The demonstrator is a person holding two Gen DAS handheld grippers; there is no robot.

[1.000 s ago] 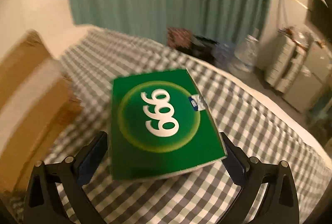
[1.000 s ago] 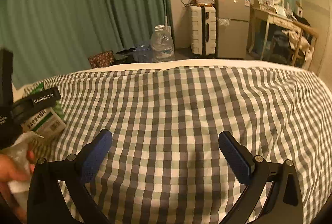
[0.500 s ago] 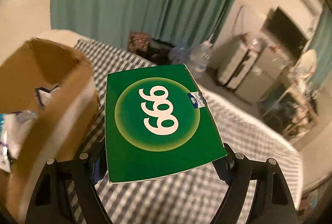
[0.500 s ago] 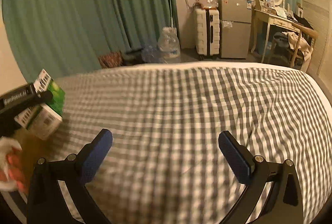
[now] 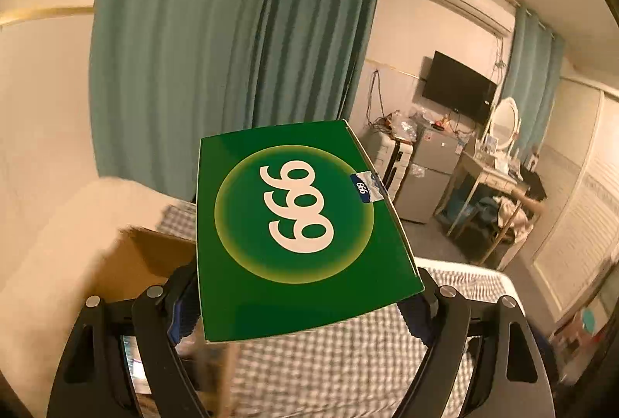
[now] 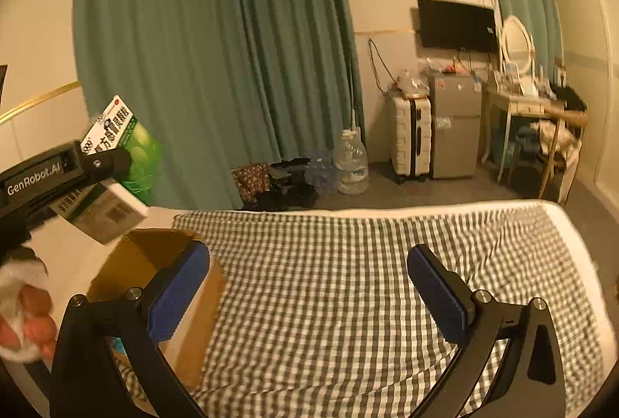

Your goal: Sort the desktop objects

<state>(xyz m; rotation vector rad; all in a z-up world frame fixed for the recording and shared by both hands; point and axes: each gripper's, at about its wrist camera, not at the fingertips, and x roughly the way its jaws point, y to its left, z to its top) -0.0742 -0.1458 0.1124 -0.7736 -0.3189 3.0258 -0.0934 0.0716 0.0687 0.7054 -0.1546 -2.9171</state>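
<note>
We're over the checked bed cover (image 6: pixel 348 282) now, with the open cardboard box (image 6: pixel 154 263) sitting at its far-left corner, against the pale wall. That box is our sorting target, as we judge it.

And here's our prize: the green "999" carton (image 5: pixel 298 232), up in the air, clear of the cover, above and just to the right of the cardboard box. The left gripper (image 5: pixel 305 305) is clenched on it, blue pads pressing the two long side walls, jaws standing wide because the carton itself is wide. From the right wrist view we see the same carton (image 6: pixel 116 162) at the far left, white barcode end tipped down.

How will it handle? Thin paperboard, we'd say: light, stiff across its faces, smooth and a bit slippery, and likely to buckle if squeezed hard. The near side walls, where we have it, are the right place.

The left hand (image 6: pixel 23 317) shows low at the left edge, gripper aimed gently downward. The right gripper (image 6: pixel 309 286) hangs released, nothing between its blue pads, pointing over the cover.
</note>
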